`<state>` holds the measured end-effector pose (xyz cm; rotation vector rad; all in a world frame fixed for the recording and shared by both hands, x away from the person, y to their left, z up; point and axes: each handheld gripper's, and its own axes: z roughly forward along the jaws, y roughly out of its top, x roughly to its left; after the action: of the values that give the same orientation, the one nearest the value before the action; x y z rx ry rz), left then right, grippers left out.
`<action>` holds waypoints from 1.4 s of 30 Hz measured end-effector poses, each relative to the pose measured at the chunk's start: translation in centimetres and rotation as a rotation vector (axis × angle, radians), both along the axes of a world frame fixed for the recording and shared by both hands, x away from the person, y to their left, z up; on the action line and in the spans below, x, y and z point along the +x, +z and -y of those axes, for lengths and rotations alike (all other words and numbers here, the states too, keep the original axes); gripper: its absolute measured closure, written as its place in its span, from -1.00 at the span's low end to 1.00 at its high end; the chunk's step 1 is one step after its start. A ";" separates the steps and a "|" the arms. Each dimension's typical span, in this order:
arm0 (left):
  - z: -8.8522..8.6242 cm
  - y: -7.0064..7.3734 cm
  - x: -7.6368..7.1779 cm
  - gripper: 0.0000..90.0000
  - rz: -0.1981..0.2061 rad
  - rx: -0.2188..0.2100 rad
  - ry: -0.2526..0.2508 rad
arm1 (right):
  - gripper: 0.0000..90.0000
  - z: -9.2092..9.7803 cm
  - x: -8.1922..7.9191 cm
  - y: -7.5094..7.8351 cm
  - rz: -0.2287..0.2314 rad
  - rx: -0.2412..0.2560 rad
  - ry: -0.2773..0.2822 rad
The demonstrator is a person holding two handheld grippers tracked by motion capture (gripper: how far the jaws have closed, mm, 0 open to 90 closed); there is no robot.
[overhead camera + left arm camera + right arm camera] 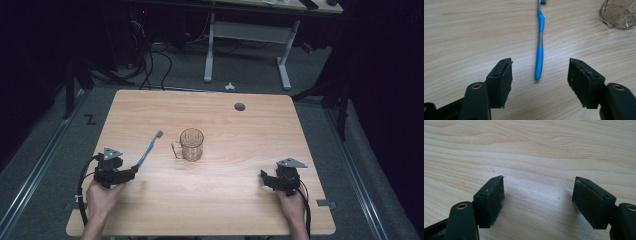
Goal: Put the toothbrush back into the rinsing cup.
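The left gripper (540,82) is held with its jaws spread wide and nothing is gripped between them. In the left gripper view, the blue butt end of a toothbrush (540,47) is seen lying flat on the wooden table (461,37) just ahead of the gap between the jaws, untouched by either pad; the handle is blue and grey and runs away from the gripper, with the bristle head cut off by the top edge of the picture. In the high view the left gripper (131,171) is found near the table's left front, and the toothbrush (149,148) is laid slanting from it toward a clear glass mug (191,144), which stands upright near the middle of the table with its handle turned to the left. The brush head seems to lie just beside the mug without touching it, though this is hard to judge from above.

The right gripper (539,202) is likewise held wide open over bare wood, and nothing is grasped. In the high view it (265,178) is seen at the table's right front, well apart from the mug.
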<state>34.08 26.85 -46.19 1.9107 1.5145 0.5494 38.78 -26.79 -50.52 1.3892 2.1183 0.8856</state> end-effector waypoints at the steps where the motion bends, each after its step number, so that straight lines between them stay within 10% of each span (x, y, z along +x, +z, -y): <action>1: 0.0 0.0 0.1 -0.17 0.000 0.004 -0.002 | -0.43 0.0 0.0 0.0 0.000 0.000 0.000; 22: 1.0 0.5 3.6 -0.12 -0.054 0.019 -0.057 | -0.42 0.0 0.0 0.0 0.000 0.000 -0.002; 42: 3.0 1.0 7.2 -0.17 -0.083 0.121 -0.086 | -0.42 0.0 0.0 0.0 0.000 -0.001 -0.001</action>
<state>41.27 23.84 -45.17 2.1047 1.4715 0.5395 38.80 -26.77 -50.53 1.3893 2.1174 0.8844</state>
